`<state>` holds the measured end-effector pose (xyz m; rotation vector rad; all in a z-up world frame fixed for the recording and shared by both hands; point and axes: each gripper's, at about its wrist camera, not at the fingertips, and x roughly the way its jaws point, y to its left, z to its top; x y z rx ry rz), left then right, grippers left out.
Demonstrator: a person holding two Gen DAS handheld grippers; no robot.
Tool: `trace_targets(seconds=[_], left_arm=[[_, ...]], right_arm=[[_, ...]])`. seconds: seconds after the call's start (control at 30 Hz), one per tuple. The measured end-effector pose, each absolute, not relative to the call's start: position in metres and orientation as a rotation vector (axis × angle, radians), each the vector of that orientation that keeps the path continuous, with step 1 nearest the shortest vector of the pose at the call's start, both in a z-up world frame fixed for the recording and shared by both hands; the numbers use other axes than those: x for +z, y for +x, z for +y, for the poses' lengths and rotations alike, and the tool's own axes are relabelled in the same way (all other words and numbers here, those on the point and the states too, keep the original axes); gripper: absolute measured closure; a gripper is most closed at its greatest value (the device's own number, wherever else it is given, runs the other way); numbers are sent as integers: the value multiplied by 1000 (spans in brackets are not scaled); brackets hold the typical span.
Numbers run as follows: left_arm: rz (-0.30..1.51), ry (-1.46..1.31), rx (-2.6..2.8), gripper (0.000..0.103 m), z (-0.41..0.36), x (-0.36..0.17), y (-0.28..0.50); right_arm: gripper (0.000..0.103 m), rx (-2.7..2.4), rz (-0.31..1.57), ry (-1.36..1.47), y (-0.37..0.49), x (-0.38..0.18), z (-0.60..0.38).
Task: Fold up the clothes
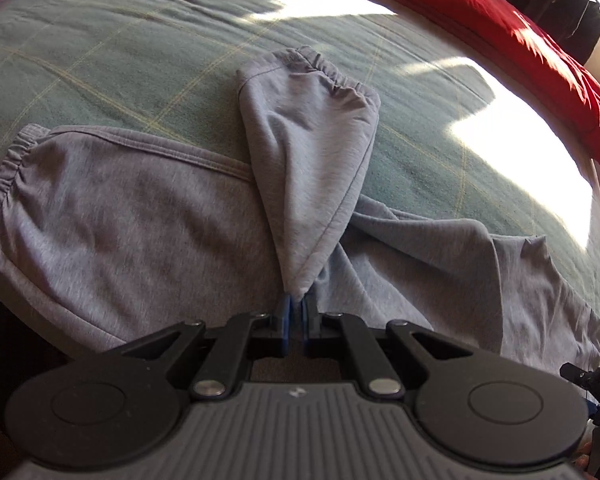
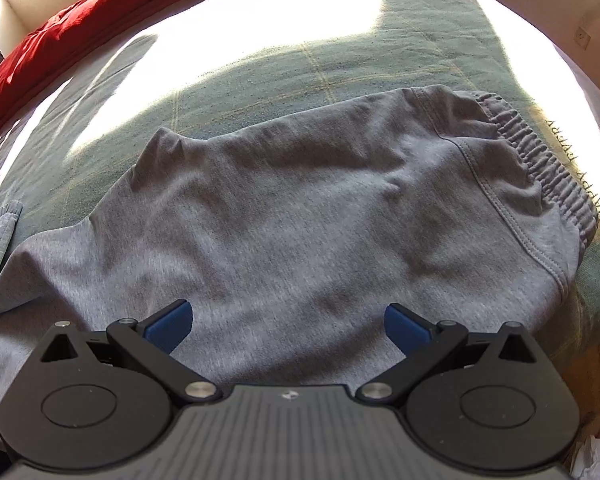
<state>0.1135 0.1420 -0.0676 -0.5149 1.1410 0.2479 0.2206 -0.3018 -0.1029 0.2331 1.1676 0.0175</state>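
Grey sweatpants (image 1: 140,208) lie spread on a green checked bedspread (image 1: 120,60). My left gripper (image 1: 295,300) is shut on a pant leg (image 1: 312,152), pinching its fabric so the leg stretches away with its elastic cuff (image 1: 332,74) farthest from me, over the rest of the pants. In the right wrist view the pants (image 2: 300,220) lie flat with the elastic waistband (image 2: 540,160) at the right. My right gripper (image 2: 288,324) hovers open over the near part of the fabric, nothing between its blue pads (image 2: 172,326).
A red blanket (image 1: 520,40) runs along the far side of the bed, also seen as a red blanket (image 2: 60,28) at top left. Bright sun patches (image 1: 520,152) fall on the bedspread. Dark clothing (image 1: 560,4) hangs beyond the bed.
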Motion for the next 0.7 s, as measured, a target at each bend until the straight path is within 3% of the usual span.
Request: trace_targets(seconds=[0.37,0.43,0.5,0.53,0.7], left_arm=[[1154,-516,218,97,153,-89,103],[1139,-530,215,90,153,-91,107],[1130,-530,181,66,150,-91,113],[1122,-518,165,62,147,-90,116],[1111,-411,157,56,141,-95,139]], right_arm=[[0,27,1244,131,229,-134,-283],[0,29,1248,123,230,-135,-282],[0,31,1252,122,231,-135,-282],[0,31,1254,126,231,-136,-283],[0,23,1254,118,231,-137,-275]])
